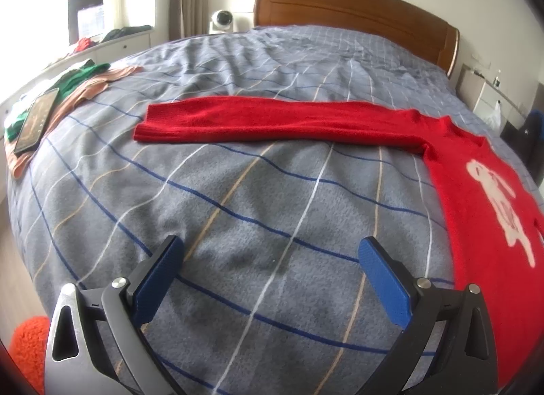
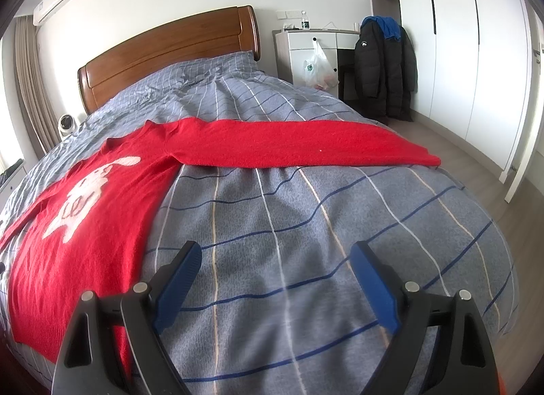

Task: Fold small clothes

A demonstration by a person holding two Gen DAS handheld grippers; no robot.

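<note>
A: How much of the red sweater [image 2: 102,225] can you see?

B: One sweater, flat on the bed [image 2: 306,225]. Its hem runs behind the right gripper [image 2: 273,259], and the far sleeve is cut off at the frame edge there. The left view shows that sleeve [image 1: 272,119] whole, but the white figure is blurred.

A: And the jaws?

B: Two grippers, both spread apart, empty, over bare blanket. The left gripper [image 1: 272,255] hangs beside the sweater.

A: Anything else?

B: One phone [image 1: 35,119] on a pile of clothes [image 1: 85,85]; how many pieces, I cannot tell.
</note>
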